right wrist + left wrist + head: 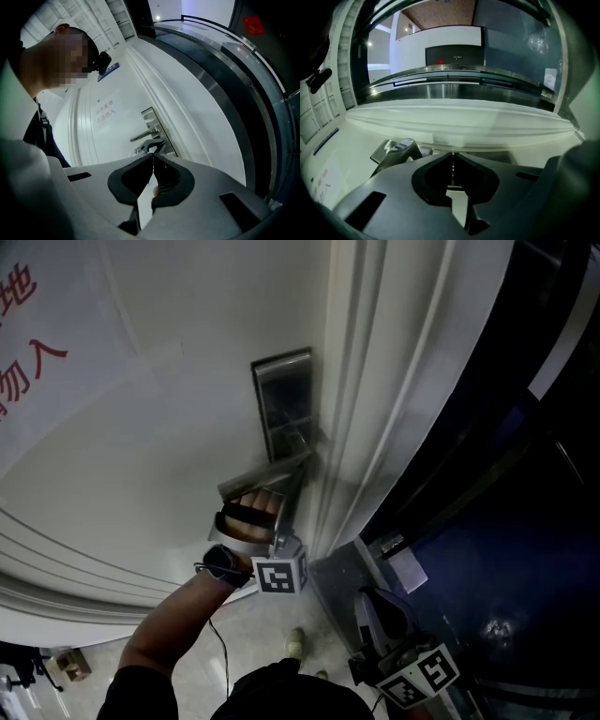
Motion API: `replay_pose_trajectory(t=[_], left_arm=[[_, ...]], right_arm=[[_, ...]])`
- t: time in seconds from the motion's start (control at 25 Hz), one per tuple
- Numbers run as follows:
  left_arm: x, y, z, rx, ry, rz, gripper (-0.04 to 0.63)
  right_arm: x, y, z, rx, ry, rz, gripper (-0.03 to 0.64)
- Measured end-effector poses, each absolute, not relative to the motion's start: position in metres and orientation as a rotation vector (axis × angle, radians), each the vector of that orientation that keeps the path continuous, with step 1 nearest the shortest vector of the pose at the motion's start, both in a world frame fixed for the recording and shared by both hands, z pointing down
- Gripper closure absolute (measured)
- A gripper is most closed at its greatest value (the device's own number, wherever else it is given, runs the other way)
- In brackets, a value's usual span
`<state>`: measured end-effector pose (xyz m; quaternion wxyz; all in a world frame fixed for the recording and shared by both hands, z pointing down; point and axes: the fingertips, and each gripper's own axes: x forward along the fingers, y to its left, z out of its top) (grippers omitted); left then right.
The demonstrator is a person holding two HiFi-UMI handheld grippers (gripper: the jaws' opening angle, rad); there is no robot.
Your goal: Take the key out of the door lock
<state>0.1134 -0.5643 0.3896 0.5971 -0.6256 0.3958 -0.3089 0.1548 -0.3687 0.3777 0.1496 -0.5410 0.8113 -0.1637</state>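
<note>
On the white door a steel lock plate carries a lever handle. My left gripper reaches up to the plate just under the handle, its jaws pressed together. In the left gripper view the left gripper shows a thin glinting metal edge, the key, between its pads, with the handle to the left. The keyhole itself is hidden. My right gripper hangs low at the right, away from the lock. In its own view the right gripper is shut on nothing.
The white door frame runs beside the lock, with dark glass to its right. Red characters are printed on the door at the upper left. A person's head and shoulder fill the left of the right gripper view.
</note>
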Motion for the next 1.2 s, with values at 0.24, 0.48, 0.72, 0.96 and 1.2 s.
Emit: replay_pose_trajectory(t=[0.24,0.48,0.72,0.96,1.2], left_arm=[[0.115,-0.560,0.383,-1.447,0.923,-0.697,0.583],[0.115,-0.560,0.388,-1.418,0.876,-0.724,0.584],[0.116,-0.558,0.387,-1.382,0.815,-0.724,0.584],[0.115,-0.557,0.387,-1.389,0.775,-0.757,0.584],[0.116,-0.558,0.384,-1.375,0.822,-0.751,0.584]], right_arm=[[0.158,-0.367,0.379,-1.552,2.322,-0.481,0.601],[0.161,-0.365,0.380,-1.547,2.317,-0.484,0.601],[0.163,-0.363,0.381,-1.539,2.312,-0.489,0.601],[0.167,-0.362,0.381,-1.535,2.302,-0.488,0.601],[0.167,-0.362,0.382,-1.529,2.302,-0.485,0.601]])
